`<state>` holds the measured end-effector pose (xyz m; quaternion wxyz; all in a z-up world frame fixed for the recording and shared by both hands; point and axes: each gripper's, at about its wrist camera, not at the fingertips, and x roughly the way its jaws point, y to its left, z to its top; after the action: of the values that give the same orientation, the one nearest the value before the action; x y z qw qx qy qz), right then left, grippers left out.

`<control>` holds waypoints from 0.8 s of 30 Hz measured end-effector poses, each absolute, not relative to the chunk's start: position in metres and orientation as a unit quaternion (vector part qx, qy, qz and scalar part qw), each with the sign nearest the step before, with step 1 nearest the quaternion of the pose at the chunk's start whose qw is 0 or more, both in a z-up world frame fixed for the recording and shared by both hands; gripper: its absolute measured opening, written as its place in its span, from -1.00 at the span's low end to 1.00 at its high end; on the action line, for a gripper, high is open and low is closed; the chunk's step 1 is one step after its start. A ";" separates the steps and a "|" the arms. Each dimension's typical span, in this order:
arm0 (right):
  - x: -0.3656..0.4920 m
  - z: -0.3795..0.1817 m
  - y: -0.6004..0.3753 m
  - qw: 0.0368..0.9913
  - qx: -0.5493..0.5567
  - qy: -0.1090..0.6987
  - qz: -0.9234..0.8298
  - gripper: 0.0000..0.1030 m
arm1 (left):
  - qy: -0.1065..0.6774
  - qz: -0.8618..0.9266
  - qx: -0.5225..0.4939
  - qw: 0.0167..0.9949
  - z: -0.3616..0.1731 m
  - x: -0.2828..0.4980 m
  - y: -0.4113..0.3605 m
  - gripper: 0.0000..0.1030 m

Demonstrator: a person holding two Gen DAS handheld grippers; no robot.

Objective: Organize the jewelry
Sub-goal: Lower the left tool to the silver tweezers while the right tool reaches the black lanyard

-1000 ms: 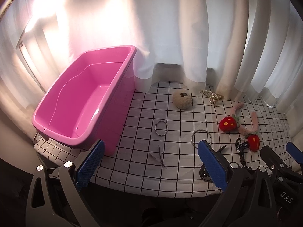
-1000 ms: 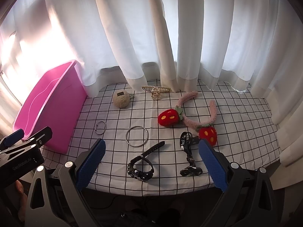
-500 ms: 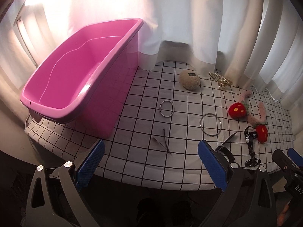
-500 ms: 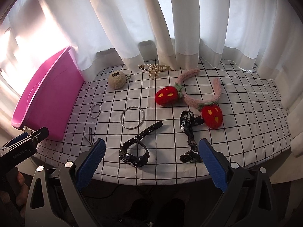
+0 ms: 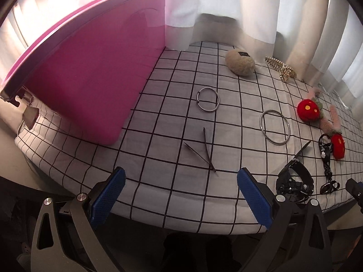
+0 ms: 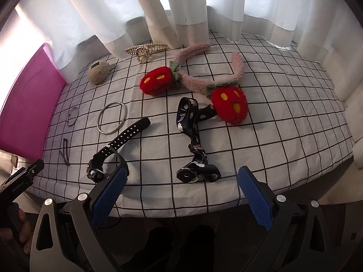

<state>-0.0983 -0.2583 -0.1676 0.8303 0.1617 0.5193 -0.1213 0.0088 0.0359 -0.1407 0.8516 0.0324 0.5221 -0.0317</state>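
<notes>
A: Where do the grippers stand?

B: The left gripper (image 5: 180, 193) hangs at the near edge of the checked cloth (image 5: 158, 117), jaws spread wide and empty, just short of the black hair clip (image 5: 204, 150). The right gripper (image 6: 180, 195) is likewise wide apart and holds nothing, low over the black watch (image 6: 113, 153) and the printed black lanyard (image 6: 192, 136).

A: And the rest of the jewelry?

B: All on the cloth. The small silver bangle (image 5: 208, 99) lies near the pink tub (image 5: 90, 72); the large silver ring bangle (image 5: 275, 127) lies apart to its right. Further back are a beige fuzzy pouch (image 5: 240, 65) and the pearl claw clip (image 6: 145, 50). The strawberry headband (image 6: 204, 83) touches the lanyard's loop, I think; the overlap is hard to read.
</notes>
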 end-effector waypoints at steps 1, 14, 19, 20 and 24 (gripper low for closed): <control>-0.098 -0.174 -0.264 0.827 0.165 0.522 -0.126 0.83 | 0.522 -0.034 0.032 0.852 -0.145 0.010 0.034 0.88; -0.065 -0.235 -0.295 0.806 0.160 0.550 -0.147 0.83 | 0.533 -0.023 0.033 0.845 -0.183 0.037 0.016 0.88; -0.058 -0.246 -0.293 0.801 0.152 0.559 -0.149 0.83 | 0.538 -0.014 0.037 0.842 -0.192 0.044 0.017 0.88; -0.058 -0.247 -0.293 0.801 0.151 0.560 -0.149 0.83 | 0.539 -0.012 0.038 0.842 -0.194 0.045 0.017 0.88; -0.055 -0.250 -0.290 0.803 0.131 0.561 -0.154 0.83 | 0.543 -0.008 0.045 0.838 -0.203 0.048 0.016 0.88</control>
<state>-0.0550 -0.2904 -0.2501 0.8027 0.1309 0.5611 -0.1537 0.0478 0.0159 -0.2027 0.8385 0.0450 0.5430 -0.0076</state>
